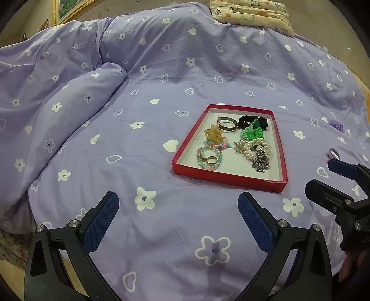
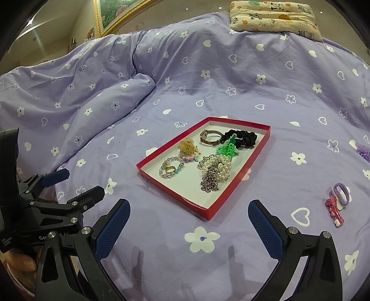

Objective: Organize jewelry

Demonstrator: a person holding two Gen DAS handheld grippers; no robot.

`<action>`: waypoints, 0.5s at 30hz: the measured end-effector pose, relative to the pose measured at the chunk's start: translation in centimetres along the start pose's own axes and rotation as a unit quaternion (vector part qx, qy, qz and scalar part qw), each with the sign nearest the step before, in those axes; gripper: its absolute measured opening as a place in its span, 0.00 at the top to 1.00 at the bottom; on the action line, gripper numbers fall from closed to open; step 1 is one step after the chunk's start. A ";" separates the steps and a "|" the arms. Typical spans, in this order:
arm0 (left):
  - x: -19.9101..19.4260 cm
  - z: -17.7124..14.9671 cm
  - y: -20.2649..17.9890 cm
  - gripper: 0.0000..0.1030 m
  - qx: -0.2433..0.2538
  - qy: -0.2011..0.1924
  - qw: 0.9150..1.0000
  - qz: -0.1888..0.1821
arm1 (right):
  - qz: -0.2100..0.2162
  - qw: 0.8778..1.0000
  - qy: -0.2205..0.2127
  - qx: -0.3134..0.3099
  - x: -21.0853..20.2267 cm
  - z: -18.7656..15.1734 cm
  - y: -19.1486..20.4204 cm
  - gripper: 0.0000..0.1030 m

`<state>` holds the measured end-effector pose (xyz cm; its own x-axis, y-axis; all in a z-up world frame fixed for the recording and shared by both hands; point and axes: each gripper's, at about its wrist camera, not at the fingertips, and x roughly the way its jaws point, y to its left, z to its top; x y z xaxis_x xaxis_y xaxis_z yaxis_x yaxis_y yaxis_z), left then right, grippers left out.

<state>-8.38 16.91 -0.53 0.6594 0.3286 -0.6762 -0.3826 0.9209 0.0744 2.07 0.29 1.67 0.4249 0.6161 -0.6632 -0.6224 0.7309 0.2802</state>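
Observation:
A shallow red tray [image 1: 227, 178] [image 2: 172, 192] lies on the purple bedspread. It holds a black scrunchie [image 1: 253, 121] [image 2: 242, 136], a metal bangle [image 1: 225, 125], green loops [image 2: 227, 147], a pearl bracelet [image 1: 256, 145] [image 2: 219, 167], a silver chain [image 2: 209, 183], bead bracelets [image 1: 209, 158] and an amber clip [image 2: 186, 145]. Outside the tray, purple hair ties [image 2: 341, 193] and pink clips [image 2: 335, 211] lie to its right. My left gripper [image 1: 178, 206] is open and empty, in front of the tray. My right gripper [image 2: 188, 214] is open and empty, near the tray's front corner.
A purple flower-like item [image 2: 364, 151] [image 1: 336, 125] lies further right on the bed. A bunched duvet fold [image 1: 69, 104] rises at the left. A patterned pillow [image 2: 275, 16] lies at the far end. Each gripper shows in the other's view [image 1: 342, 185] [image 2: 69, 185].

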 end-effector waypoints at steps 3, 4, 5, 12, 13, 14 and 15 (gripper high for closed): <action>0.0 0.0 0.0 0.00 0.000 0.000 1.000 0.001 | 0.000 1.000 0.000 0.000 0.0 0.0 0.0 0.00; 0.0 0.0 0.0 0.00 0.000 0.000 1.000 0.001 | 0.000 1.000 0.000 0.000 0.0 0.0 0.0 0.00; 0.0 0.0 0.0 0.00 0.000 0.000 1.000 0.000 | 0.001 1.000 0.000 0.000 0.0 0.0 0.0 0.00; 0.0 -0.1 -0.1 0.00 0.001 0.000 1.000 0.000 | 0.001 1.000 0.000 0.000 0.1 0.0 -0.2 0.00; 0.1 -0.1 -0.1 0.00 0.001 0.000 1.000 0.000 | 0.001 1.000 0.000 -0.001 0.1 0.0 -0.1 0.00; 0.0 -0.1 -0.1 0.00 0.001 0.000 1.000 0.000 | 0.001 1.000 0.000 0.000 0.1 0.0 -0.2 0.00; 0.1 -0.2 0.0 0.00 0.001 0.000 1.000 0.000 | 0.002 1.000 0.000 0.001 0.1 0.0 -0.2 0.00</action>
<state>-8.43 16.86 -0.70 0.6596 0.3278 -0.6764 -0.3813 0.9214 0.0747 2.23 0.18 1.53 0.4226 0.6182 -0.6627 -0.6230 0.7292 0.2830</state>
